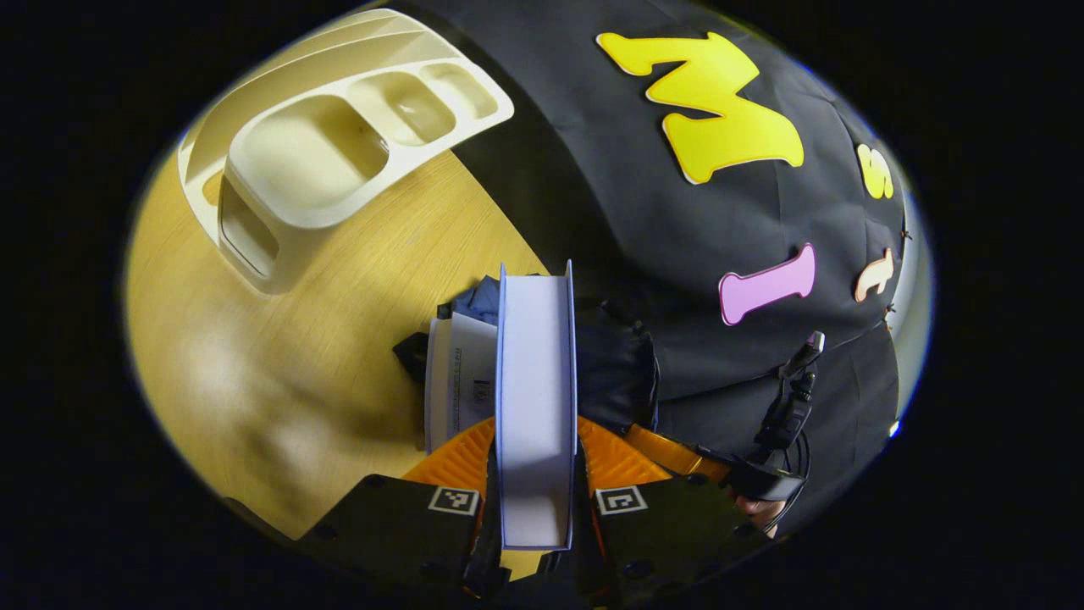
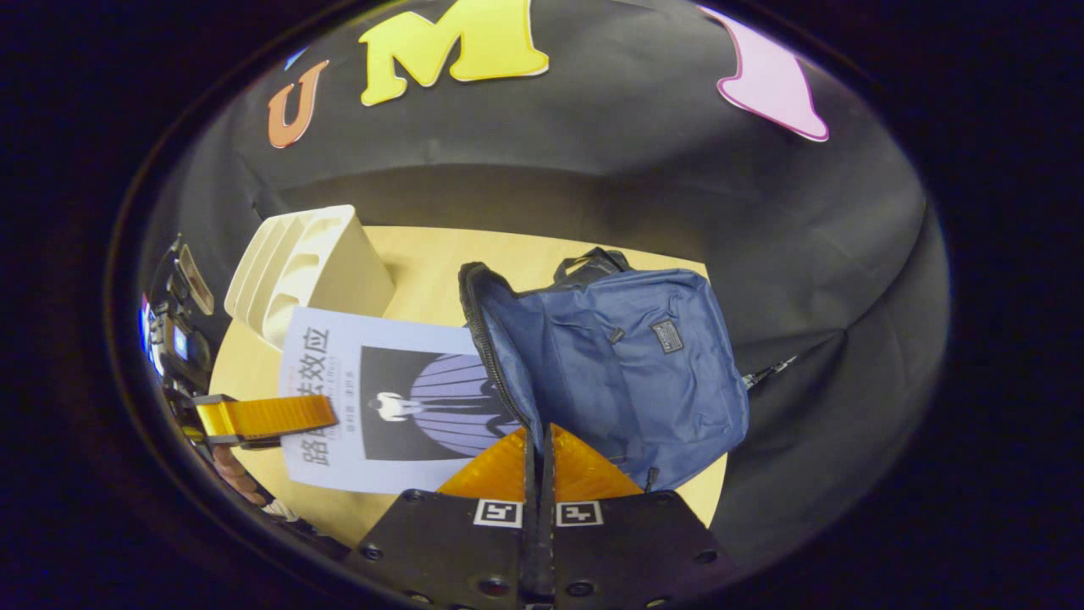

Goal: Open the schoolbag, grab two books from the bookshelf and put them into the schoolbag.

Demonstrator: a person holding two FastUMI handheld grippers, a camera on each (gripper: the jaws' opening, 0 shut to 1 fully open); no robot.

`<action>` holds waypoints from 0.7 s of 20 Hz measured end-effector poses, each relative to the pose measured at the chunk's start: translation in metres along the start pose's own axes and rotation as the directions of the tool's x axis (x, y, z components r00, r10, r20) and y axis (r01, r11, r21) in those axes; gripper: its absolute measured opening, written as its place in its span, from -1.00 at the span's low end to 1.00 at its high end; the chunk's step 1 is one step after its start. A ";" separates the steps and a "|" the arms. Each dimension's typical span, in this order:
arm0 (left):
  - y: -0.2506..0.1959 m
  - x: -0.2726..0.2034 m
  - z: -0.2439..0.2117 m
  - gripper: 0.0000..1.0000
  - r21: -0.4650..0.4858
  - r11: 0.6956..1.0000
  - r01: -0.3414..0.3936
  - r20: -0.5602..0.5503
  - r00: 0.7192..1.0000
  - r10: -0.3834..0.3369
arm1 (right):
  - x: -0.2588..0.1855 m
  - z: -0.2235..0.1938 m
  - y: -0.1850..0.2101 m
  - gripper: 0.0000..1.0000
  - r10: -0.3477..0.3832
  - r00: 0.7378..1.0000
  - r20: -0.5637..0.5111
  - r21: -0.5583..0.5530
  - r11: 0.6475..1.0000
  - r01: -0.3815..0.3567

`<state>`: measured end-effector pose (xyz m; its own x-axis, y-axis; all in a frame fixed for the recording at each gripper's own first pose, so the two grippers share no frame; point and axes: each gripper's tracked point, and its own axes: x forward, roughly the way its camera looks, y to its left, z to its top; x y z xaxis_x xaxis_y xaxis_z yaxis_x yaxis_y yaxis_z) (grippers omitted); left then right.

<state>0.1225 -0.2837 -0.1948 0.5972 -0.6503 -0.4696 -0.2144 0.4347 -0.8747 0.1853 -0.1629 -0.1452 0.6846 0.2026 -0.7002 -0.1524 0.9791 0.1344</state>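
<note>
At the bottom centre of the left gripper view the left gripper [image 1: 537, 500] pinches a book [image 1: 535, 398] across its covers, page edge facing the camera, both fingers pressed against its sides; at the bottom centre of the right gripper view the right gripper [image 2: 539, 474] is pressed together on the zip edge of the schoolbag [image 2: 622, 364], holding the mouth up, though the cloth between the fingers is too thin to see clearly. The step in hand looks like feeding this book into the bag, and doing it well probably means keeping the book's leading corner aimed at the dark gap behind the zip rim, sliding it in flat beside whatever already sits there (a second book [image 1: 457, 381], pale and printed, shows just left of the held one in the left gripper view), while the right side keeps the rim lifted and taut so the cover cannot snag on the teeth. The held book is thick, white-paged with pale blue covers, its front showing a dark striped picture in the right gripper view's lower left; the schoolbag is navy cloth, slumped on the wooden table [image 2: 423, 271] at mid-frame; beyond, the cream bookshelf [image 1: 339, 144] stands at the upper left, its slots bare.
</note>
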 end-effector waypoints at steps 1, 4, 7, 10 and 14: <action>0.000 0.004 0.000 -0.28 -0.005 1.000 0.010 0.005 1.000 -0.009 | -0.002 0.002 0.001 -1.00 0.001 1.000 0.004 -0.006 1.000 -0.001; 0.000 0.020 0.000 -0.24 -0.030 0.999 0.044 0.023 0.999 -0.044 | -0.005 0.005 0.008 -1.00 0.009 1.000 0.009 -0.016 1.000 -0.008; -0.002 0.040 -0.002 -0.22 -0.063 0.995 0.082 0.022 0.997 -0.080 | -0.006 0.006 0.014 -1.00 0.016 1.000 0.008 -0.026 1.000 -0.016; -0.001 0.058 -0.003 -0.17 -0.105 0.989 0.105 0.018 0.994 -0.104 | -0.005 0.007 0.020 -1.00 0.026 1.000 0.006 -0.023 0.999 -0.026; 0.021 0.087 -0.009 0.02 -0.187 0.980 0.070 0.004 0.998 -0.070 | -0.003 0.005 0.028 -1.00 0.040 0.999 -0.003 -0.019 0.999 -0.040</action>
<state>0.1631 -0.3371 -0.2548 0.6136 -0.6770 -0.4065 -0.3133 0.2638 -0.9123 0.1824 -0.1356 -0.1362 0.6759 0.2415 -0.6963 -0.1930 0.9698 0.1489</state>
